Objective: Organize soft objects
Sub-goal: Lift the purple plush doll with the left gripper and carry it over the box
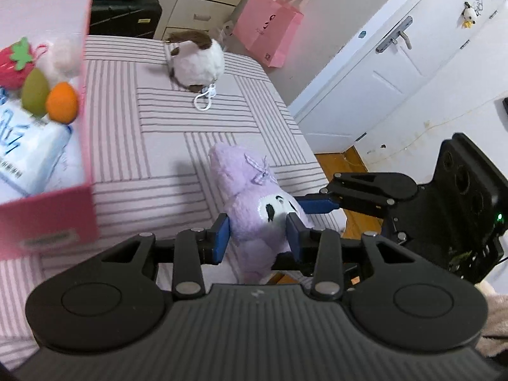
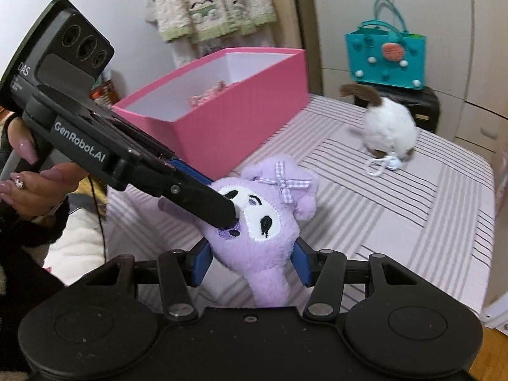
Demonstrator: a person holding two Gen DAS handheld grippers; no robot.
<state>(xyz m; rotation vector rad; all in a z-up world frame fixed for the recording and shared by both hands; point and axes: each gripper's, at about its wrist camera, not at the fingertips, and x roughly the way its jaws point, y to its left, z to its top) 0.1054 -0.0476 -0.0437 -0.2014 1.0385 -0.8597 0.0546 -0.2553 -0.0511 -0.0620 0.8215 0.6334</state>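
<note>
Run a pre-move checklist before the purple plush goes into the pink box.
1. Left gripper on the purple plush: ok, blue pads press it from both sides.
2. Right gripper on the same plush: ok, jaws close on its lower part.
3. Plush clear of the striped bed cover: cannot tell, its lower end is hidden behind the grippers.
4. Pink box open at the top: ok.
5. Room inside the box: ok; a strawberry toy, two egg-shaped sponges and a tissue pack sit at one end, and white floor shows in the right wrist view.
6. White and brown plush out of the path: ok, it lies apart on the far side.
</note>
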